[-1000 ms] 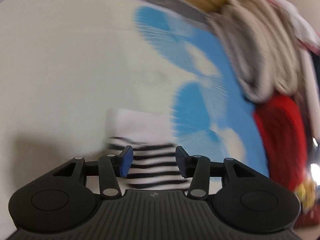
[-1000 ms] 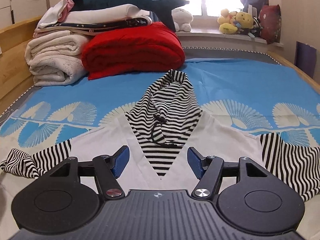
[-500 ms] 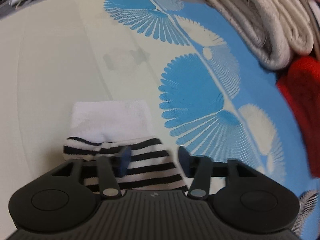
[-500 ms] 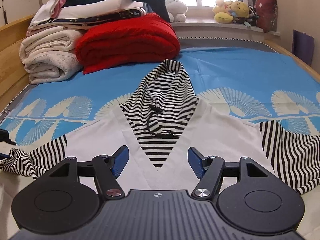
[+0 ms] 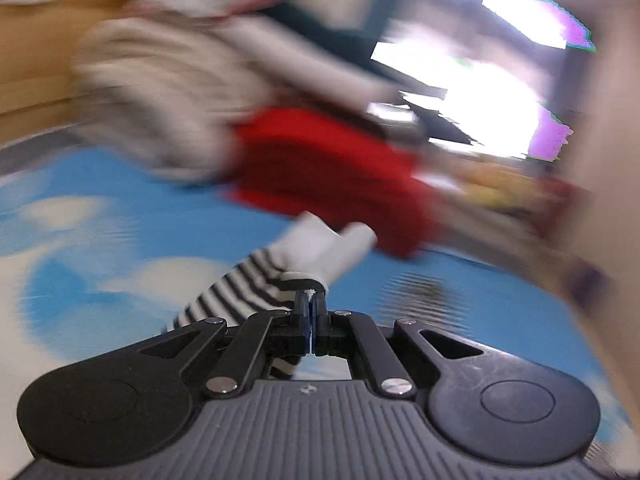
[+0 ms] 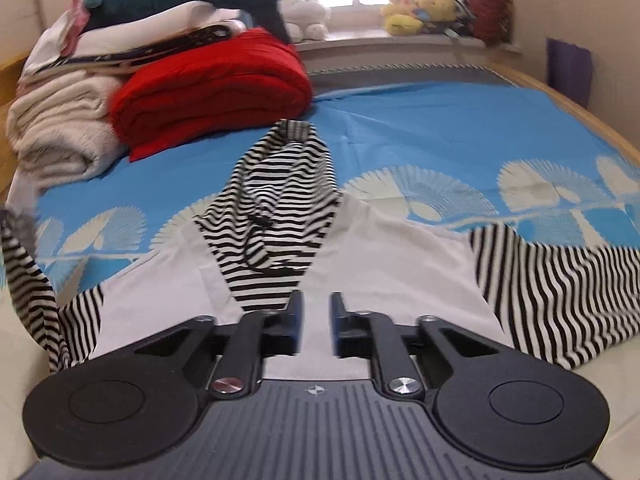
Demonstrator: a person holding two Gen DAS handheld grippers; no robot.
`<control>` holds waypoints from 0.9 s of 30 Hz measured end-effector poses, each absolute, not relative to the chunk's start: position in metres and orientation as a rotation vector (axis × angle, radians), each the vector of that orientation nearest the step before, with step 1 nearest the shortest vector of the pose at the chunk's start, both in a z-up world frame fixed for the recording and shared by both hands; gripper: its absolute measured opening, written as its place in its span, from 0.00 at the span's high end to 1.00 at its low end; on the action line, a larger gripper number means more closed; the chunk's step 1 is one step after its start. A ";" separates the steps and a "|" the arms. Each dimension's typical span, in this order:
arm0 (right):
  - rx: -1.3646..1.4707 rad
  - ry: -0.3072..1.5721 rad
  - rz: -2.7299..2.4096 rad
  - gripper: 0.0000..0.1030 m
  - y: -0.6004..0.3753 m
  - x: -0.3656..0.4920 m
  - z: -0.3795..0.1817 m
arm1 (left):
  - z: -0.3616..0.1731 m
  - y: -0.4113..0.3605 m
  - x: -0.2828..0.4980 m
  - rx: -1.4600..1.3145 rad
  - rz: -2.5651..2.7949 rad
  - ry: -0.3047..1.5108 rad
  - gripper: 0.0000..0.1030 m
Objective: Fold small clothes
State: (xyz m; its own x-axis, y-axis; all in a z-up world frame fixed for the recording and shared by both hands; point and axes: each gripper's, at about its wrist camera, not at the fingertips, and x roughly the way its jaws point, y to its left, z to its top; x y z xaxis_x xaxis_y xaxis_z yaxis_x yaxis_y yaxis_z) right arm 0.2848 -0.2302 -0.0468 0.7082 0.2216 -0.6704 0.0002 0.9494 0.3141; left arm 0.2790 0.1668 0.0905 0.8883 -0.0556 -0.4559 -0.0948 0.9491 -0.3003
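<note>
The left gripper (image 5: pixel 310 300) is pinched tight on the striped sleeve (image 5: pixel 240 288), lifted off the blue sheet (image 5: pixel 120 216). The right gripper (image 6: pixel 316 312) is closing over the hoodie's (image 6: pixel 384 264) white body, nothing yet between its fingers. The hoodie lies flat just before the red blanket (image 6: pixel 208 84), with bare sheet to the right.

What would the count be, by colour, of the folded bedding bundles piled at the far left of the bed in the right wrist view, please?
Red folded quilt: 1
Beige folded blanket: 1
White folded bedding, higher on the pile: 1
Total: 3
</note>
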 end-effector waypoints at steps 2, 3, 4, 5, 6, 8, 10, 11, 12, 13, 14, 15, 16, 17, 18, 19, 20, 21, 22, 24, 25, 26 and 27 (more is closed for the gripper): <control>0.380 0.806 0.115 0.88 -0.244 0.288 -0.053 | 0.094 0.117 0.275 -0.329 -0.175 0.513 0.94; 0.421 0.824 0.113 0.87 -0.250 0.289 -0.056 | 0.091 0.092 0.276 -0.331 -0.282 0.572 0.88; 0.463 0.847 0.115 0.85 -0.257 0.292 -0.061 | 0.084 0.072 0.280 -0.326 -0.387 0.663 0.67; 0.508 0.869 0.113 0.81 -0.264 0.294 -0.067 | 0.078 0.059 0.282 -0.323 -0.442 0.733 0.63; 0.549 0.885 0.104 0.71 -0.270 0.296 -0.072 | 0.073 0.051 0.283 -0.322 -0.461 0.782 0.63; 0.621 0.925 0.071 0.65 -0.282 0.299 -0.084 | 0.073 0.053 0.290 -0.304 -0.415 0.853 0.63; 0.671 0.958 0.040 0.66 -0.290 0.302 -0.096 | 0.082 0.071 0.305 -0.284 -0.245 0.914 0.63; 0.694 0.971 0.029 0.66 -0.292 0.303 -0.102 | 0.086 0.085 0.312 -0.286 -0.165 0.931 0.63; 0.715 0.982 0.024 0.66 -0.294 0.304 -0.107 | 0.088 0.102 0.317 -0.291 -0.081 0.945 0.63; 0.727 0.994 0.023 0.66 -0.294 0.305 -0.112 | 0.091 0.116 0.323 -0.289 -0.022 0.942 0.63; 0.730 1.008 0.016 0.66 -0.292 0.306 -0.117 | 0.092 0.129 0.327 -0.274 0.035 0.922 0.63; 0.733 1.023 0.012 0.69 -0.291 0.308 -0.121 | 0.091 0.137 0.329 -0.254 0.072 0.903 0.63; 0.737 1.034 0.022 0.72 -0.289 0.310 -0.126 | 0.087 0.148 0.331 -0.236 0.110 0.885 0.62; 0.732 1.049 0.036 0.73 -0.285 0.313 -0.130 | 0.079 0.158 0.329 -0.224 0.141 0.879 0.62; 0.720 1.076 0.045 0.73 -0.279 0.318 -0.135 | 0.069 0.166 0.333 -0.211 0.181 0.917 0.63; 0.719 1.103 0.065 0.73 -0.274 0.322 -0.141 | 0.063 0.170 0.337 -0.208 0.197 0.955 0.63; 0.723 1.129 0.078 0.73 -0.268 0.325 -0.148 | 0.062 0.177 0.345 -0.219 0.189 0.960 0.63; 0.719 1.156 0.068 0.73 -0.264 0.327 -0.154 | 0.061 0.180 0.349 -0.223 0.181 0.949 0.63; 0.698 1.188 0.040 0.72 -0.259 0.329 -0.159 | 0.063 0.182 0.355 -0.210 0.179 0.936 0.63; 0.638 1.233 -0.009 0.72 -0.251 0.333 -0.167 | 0.064 0.187 0.363 -0.164 0.189 0.915 0.63; 0.612 1.252 -0.020 0.71 -0.247 0.334 -0.170 | 0.064 0.192 0.370 -0.144 0.206 0.922 0.63; 0.591 1.251 -0.024 0.71 -0.243 0.335 -0.170 | 0.058 0.190 0.366 -0.140 0.214 0.931 0.63; 0.565 1.246 -0.021 0.71 -0.239 0.335 -0.168 | 0.053 0.195 0.368 -0.151 0.217 0.947 0.63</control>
